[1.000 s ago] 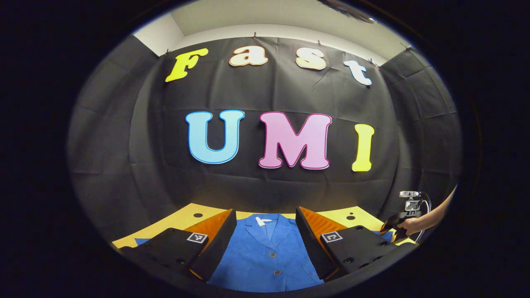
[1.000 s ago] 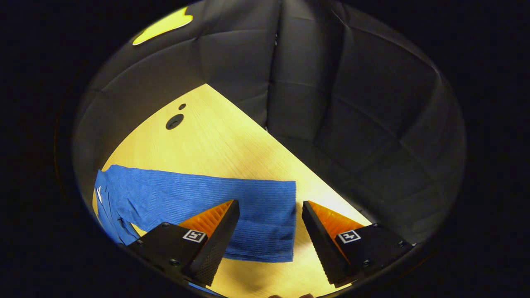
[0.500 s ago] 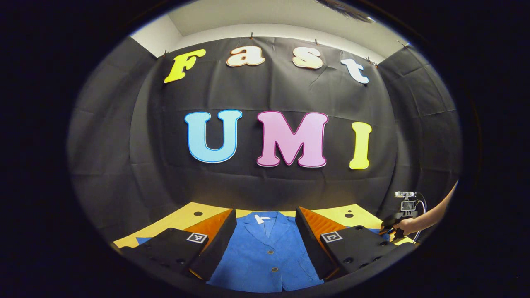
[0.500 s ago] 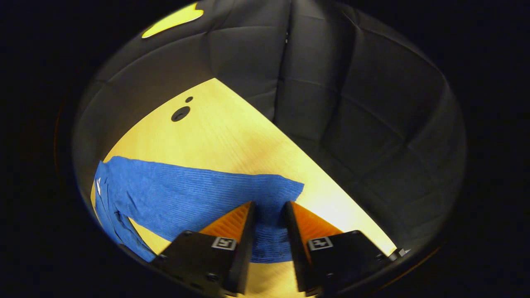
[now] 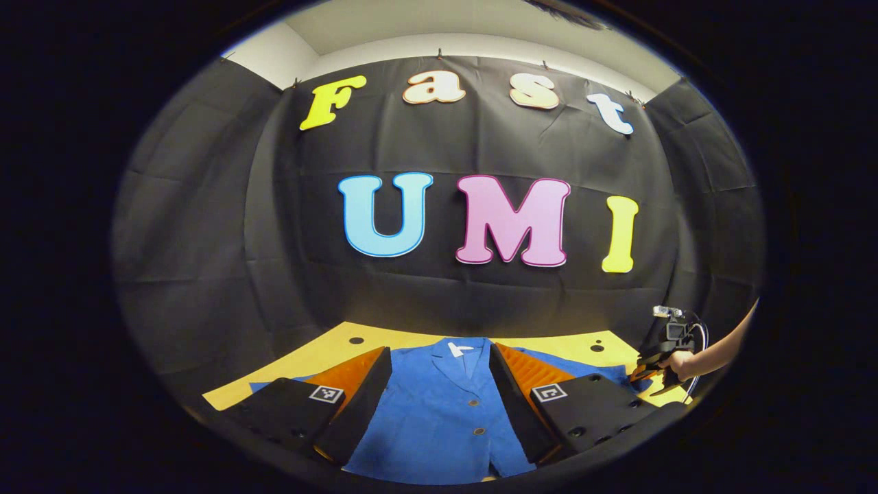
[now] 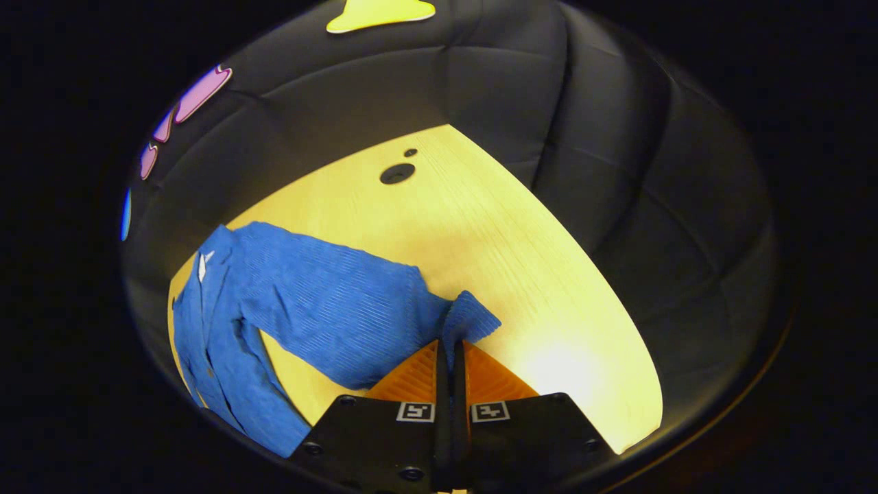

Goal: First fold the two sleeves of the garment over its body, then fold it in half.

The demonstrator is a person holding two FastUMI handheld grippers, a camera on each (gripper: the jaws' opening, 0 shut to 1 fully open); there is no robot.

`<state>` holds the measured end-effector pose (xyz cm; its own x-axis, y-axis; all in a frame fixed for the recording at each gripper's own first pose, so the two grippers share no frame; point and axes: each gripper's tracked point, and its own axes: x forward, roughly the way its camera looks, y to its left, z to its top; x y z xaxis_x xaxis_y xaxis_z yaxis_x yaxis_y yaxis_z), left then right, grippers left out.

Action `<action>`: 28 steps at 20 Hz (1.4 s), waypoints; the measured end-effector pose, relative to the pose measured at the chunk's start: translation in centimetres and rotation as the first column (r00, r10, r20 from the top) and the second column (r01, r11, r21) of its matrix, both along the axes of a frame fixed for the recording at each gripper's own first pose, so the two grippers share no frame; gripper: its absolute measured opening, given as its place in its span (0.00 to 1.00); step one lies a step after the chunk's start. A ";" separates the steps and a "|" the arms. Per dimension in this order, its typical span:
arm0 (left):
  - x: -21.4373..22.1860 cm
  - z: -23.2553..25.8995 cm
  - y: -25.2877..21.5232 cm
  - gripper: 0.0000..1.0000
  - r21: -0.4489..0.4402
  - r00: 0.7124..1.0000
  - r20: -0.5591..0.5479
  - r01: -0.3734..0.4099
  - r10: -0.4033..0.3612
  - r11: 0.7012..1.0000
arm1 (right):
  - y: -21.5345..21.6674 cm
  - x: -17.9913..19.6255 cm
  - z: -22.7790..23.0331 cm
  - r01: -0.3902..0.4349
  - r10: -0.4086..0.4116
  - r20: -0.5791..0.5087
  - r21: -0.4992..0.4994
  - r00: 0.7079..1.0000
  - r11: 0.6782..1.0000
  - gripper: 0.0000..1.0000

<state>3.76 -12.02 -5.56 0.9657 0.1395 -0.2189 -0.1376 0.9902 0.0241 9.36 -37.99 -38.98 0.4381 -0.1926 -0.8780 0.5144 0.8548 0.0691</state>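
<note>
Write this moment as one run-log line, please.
right gripper: shut on sleeve | left gripper: open above jacket | table

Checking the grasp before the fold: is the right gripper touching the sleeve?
Touching. In the right gripper view, the right gripper is closed on the sleeve cuff.

Black cloth walls (image 5: pixel 206 226) enclose a yellow wooden table (image 6: pixel 494 233); pale ceiling (image 5: pixel 439 24).
</note>
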 end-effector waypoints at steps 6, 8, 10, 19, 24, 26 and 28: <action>-1.3 1.3 4.8 0.82 -0.008 0.997 0.027 -0.077 0.077 0.997 | 9.7 7.1 5.4 -0.145 0.136 0.141 0.054 0.981 0.988 0.04; -1.9 1.4 6.6 0.82 -0.017 0.995 0.029 -0.100 0.101 0.995 | 14.6 9.0 6.7 -0.234 0.220 0.177 0.065 0.959 0.970 0.05; -2.7 1.5 8.3 0.82 -0.018 0.992 0.034 -0.124 0.124 0.992 | 20.3 11.1 7.5 -0.327 0.301 0.213 0.097 0.929 0.940 0.05; -7.1 0.8 17.1 0.82 -0.009 0.963 -0.005 -0.268 0.268 0.963 | 45.7 14.5 8.4 -0.709 0.651 0.311 0.123 0.692 0.695 0.04; -9.6 0.4 21.2 0.82 -0.030 0.933 -0.018 -0.359 0.359 0.933 | 54.4 14.7 6.8 -0.765 0.713 0.297 0.119 0.636 0.633 0.16; -10.1 -0.2 22.4 0.82 -0.023 0.927 -0.028 -0.375 0.375 0.927 | 55.0 15.1 7.2 -0.749 0.702 0.301 0.071 0.646 0.659 0.48; -10.4 -1.4 24.4 0.82 -0.034 0.921 -0.040 -0.389 0.387 0.921 | 53.9 15.1 9.7 -0.709 0.660 0.350 0.018 0.665 0.705 0.78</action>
<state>-6.68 12.35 -6.96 0.8300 0.4925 -0.2619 -0.5111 0.8595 -0.0037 24.50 15.95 -29.28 0.6342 0.3818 -0.6724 -0.2804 0.9240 0.2602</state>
